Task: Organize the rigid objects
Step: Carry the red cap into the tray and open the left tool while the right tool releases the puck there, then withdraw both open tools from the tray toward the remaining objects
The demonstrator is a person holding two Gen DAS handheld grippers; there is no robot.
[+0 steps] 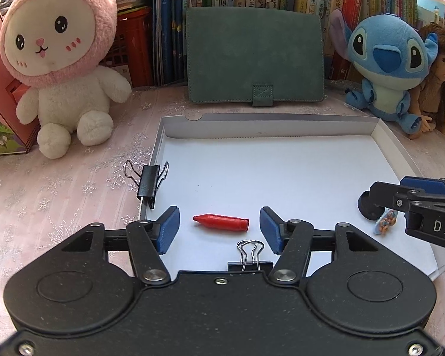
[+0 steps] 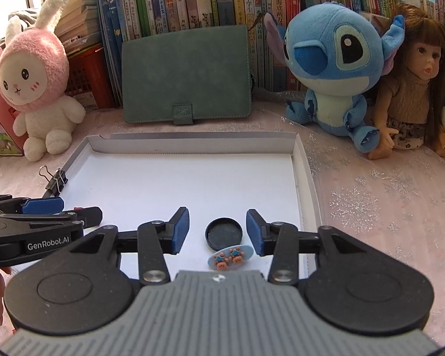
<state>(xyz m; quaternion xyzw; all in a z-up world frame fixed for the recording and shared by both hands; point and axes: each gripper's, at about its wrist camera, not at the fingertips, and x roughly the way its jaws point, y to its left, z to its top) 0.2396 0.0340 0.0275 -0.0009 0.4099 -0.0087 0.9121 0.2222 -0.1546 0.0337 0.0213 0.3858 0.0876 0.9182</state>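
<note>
A shallow white box lid [image 1: 270, 124] [image 2: 192, 144] lies on the table. In the left wrist view a red crayon-like cap [image 1: 221, 222] lies on its floor between the fingers of my open left gripper [image 1: 219, 228], untouched. In the right wrist view a black round lid [image 2: 223, 233] and a blue oval hair clip with small bears [image 2: 230, 256] lie between the fingers of my open right gripper [image 2: 218, 231], untouched. The right gripper also shows in the left wrist view [image 1: 412, 204], over the black lid [image 1: 369, 207] and clip [image 1: 385, 222]. The left gripper shows at the left of the right wrist view [image 2: 44, 207].
Black binder clips grip the box's left edge [image 1: 146, 182] [image 2: 55, 181] and near edge [image 1: 250, 256]. Behind stand a green suede case [image 1: 253, 56], a pink rabbit plush [image 1: 59, 59], a blue Stitch plush [image 1: 391, 68], a doll [image 2: 415, 89] and rows of books [image 2: 222, 0].
</note>
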